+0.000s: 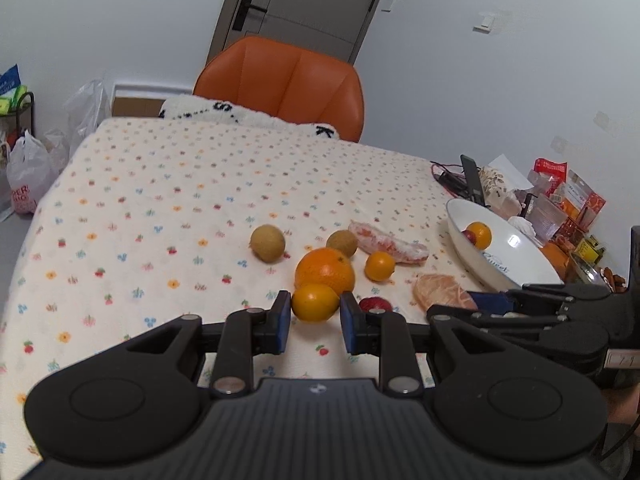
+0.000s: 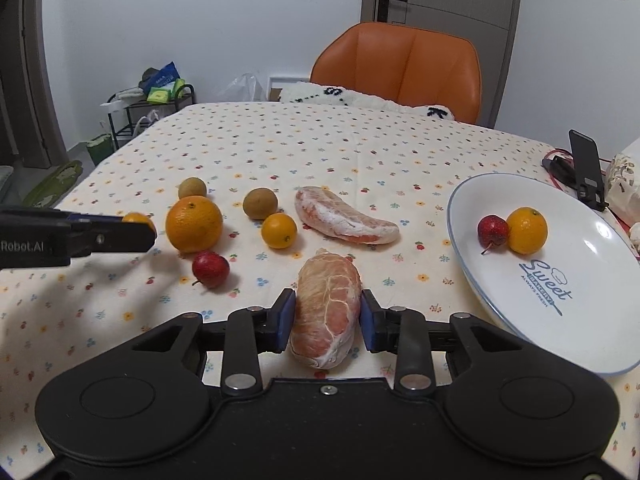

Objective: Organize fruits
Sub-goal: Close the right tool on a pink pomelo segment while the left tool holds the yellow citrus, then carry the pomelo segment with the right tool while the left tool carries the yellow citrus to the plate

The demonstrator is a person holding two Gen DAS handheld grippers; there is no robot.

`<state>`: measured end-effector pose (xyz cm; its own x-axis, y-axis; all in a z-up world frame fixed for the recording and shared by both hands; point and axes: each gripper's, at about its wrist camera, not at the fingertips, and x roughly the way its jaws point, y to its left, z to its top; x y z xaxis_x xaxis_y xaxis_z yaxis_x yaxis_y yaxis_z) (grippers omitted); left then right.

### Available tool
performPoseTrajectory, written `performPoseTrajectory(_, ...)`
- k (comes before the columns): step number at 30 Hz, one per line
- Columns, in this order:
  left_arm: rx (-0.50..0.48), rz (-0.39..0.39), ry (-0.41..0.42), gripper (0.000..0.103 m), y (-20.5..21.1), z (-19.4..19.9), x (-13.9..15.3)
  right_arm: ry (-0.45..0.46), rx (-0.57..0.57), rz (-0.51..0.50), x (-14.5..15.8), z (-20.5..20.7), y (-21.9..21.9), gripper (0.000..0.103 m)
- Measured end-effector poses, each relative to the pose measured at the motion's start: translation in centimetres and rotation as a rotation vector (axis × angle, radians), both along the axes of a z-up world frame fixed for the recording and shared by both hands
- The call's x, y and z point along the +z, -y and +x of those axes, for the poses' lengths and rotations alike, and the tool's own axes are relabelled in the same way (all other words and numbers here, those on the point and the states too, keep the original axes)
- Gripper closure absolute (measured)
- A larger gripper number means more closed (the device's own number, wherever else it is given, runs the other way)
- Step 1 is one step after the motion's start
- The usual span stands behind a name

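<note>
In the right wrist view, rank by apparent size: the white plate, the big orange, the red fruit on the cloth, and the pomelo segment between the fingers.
1. white plate
2. pomelo segment, though nearness to the camera inflates it
3. big orange
4. red fruit

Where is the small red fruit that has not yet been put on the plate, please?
In the right wrist view the loose red fruit lies on the tablecloth, left of centre, just in front of the large orange and left of the pomelo segment between the right gripper fingers.
</note>
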<state>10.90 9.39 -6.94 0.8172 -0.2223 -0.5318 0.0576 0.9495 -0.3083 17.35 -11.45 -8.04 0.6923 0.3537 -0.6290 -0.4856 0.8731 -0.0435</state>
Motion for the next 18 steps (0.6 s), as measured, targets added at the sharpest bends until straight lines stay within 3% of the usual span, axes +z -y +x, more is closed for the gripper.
performPoseTrajectory(18,0.044,0.039,0.037,0.078,5.9,-0.6,2.6,0.054,0.02,0.105,2.7,-0.8,6.2,0.071)
